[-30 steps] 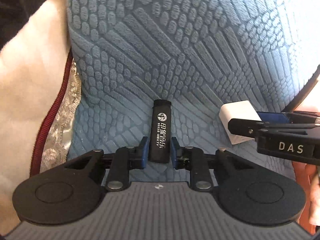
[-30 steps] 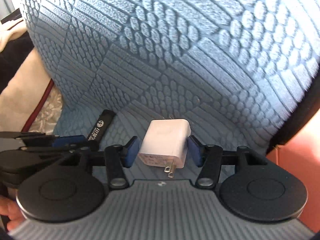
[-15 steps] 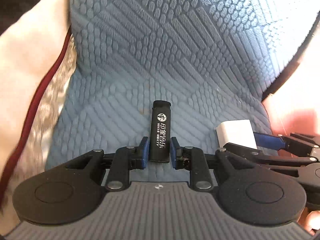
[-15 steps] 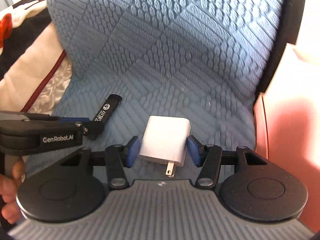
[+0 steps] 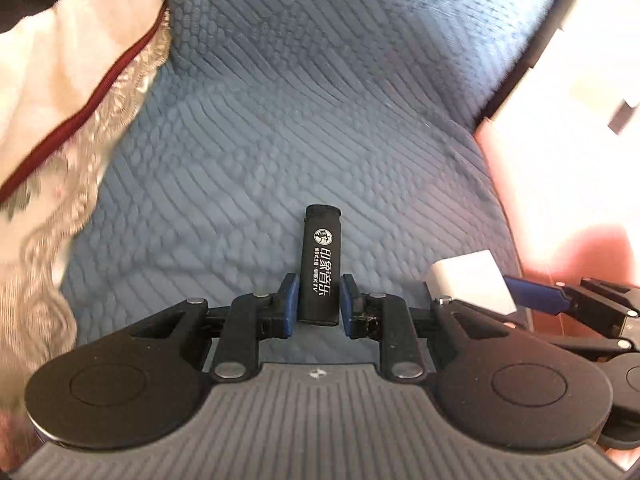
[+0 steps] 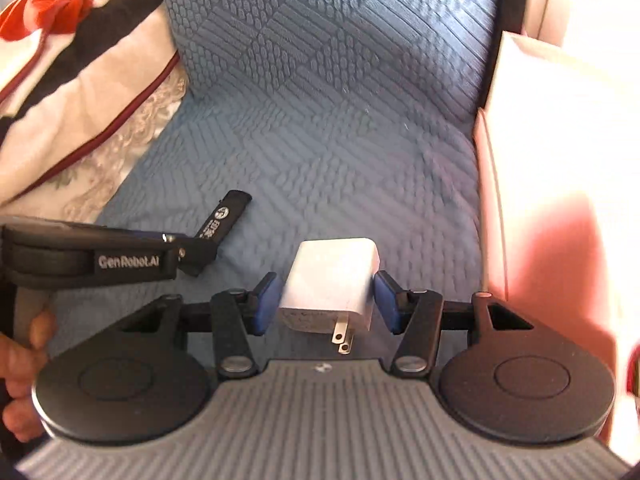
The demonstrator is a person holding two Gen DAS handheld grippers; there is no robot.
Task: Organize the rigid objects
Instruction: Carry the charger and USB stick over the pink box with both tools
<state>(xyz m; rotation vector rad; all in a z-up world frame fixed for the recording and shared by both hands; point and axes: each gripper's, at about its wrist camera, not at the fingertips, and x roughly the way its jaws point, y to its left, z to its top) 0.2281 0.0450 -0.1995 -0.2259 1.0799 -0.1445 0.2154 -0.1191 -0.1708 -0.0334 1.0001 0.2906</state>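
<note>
My left gripper (image 5: 319,306) is shut on a black lighter (image 5: 321,264) with white print, held above the blue textured seat cushion (image 5: 320,120). My right gripper (image 6: 328,300) is shut on a white plug charger (image 6: 332,280), its two metal prongs pointing back toward the camera. In the left wrist view the charger (image 5: 472,286) shows at the right, between the right gripper's blue pads. In the right wrist view the lighter (image 6: 224,220) shows at the left, in the left gripper (image 6: 200,246).
A cream cloth with a dark red trim and lace (image 5: 68,128) lies at the left of the cushion. A pink surface (image 6: 540,200) runs along the cushion's right side. A black edge (image 6: 504,20) borders the blue backrest.
Both grippers have pulled back and up from the cushion with their objects still held. More of the seat and the pink surface at the right is in view.
</note>
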